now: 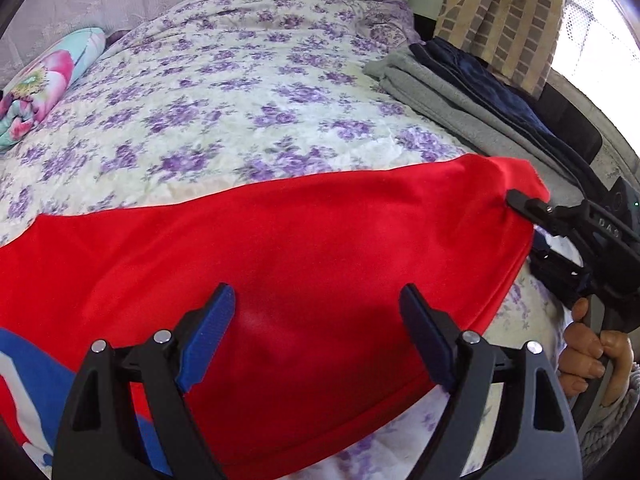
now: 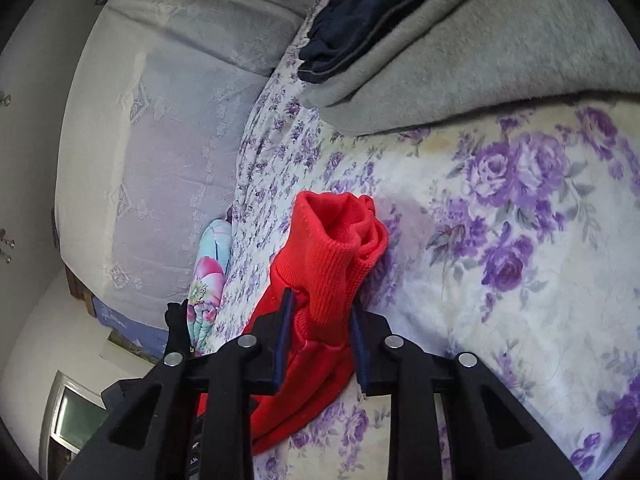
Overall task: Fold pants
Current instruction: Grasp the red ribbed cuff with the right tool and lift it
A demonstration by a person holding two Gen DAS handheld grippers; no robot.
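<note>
between the right gripper [image 2: 322, 322] fingers sits the ribbed cuff of the red pants [image 1: 280, 248], pinched tight. left gripper [image 1: 316, 332] hangs spread above the cloth, so that lone pinch could slip and bunch the leg on the bedspread [image 1: 224, 92]

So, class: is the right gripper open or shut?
Shut: the right gripper pinches the red pants' ribbed cuff between its fingers.

My right gripper [image 2: 322, 334] pinches the ribbed cuff of the red pants [image 2: 332, 256] over the floral bed [image 2: 520, 240], folded grey clothes [image 2: 480, 52] lying beyond the cuff.
</note>
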